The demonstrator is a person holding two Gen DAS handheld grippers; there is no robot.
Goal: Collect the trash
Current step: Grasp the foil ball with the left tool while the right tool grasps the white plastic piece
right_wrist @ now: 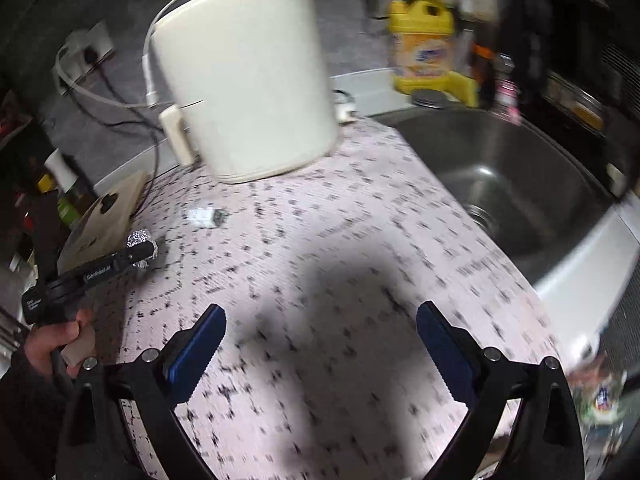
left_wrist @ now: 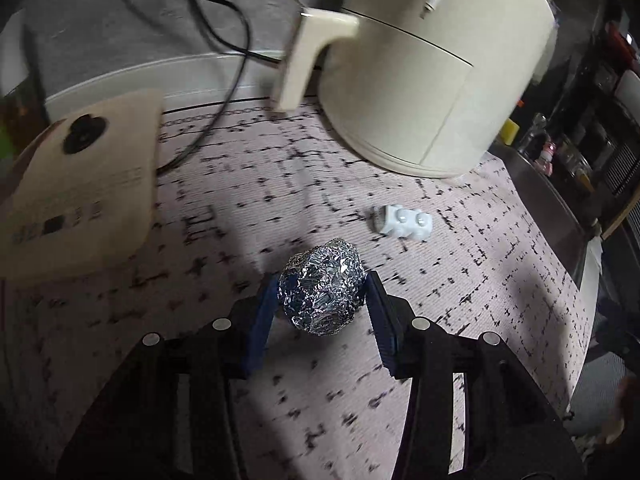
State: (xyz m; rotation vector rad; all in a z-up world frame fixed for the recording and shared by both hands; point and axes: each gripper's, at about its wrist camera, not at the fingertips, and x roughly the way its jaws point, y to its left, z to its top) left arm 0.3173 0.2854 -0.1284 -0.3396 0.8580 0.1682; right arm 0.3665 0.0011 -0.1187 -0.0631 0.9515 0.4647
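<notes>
Blue-padded left hand-held gripper [left_wrist: 322, 294] brackets the crumpled silver foil ball [left_wrist: 322, 288], pads touching its sides; right hand-held gripper [right_wrist: 320, 344] spread, far off.

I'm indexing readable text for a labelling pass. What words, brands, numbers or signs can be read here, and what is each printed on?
Black left gripper, white print along its side: looks like a brand name, too blurred to quote.
Same gripper, small white label near the hand: unreadable.
Yellow pump bottle by the steel sink: blue logo on its label, blurred.
Beige flat appliance: dark printed marks, too blurred to read.
</notes>
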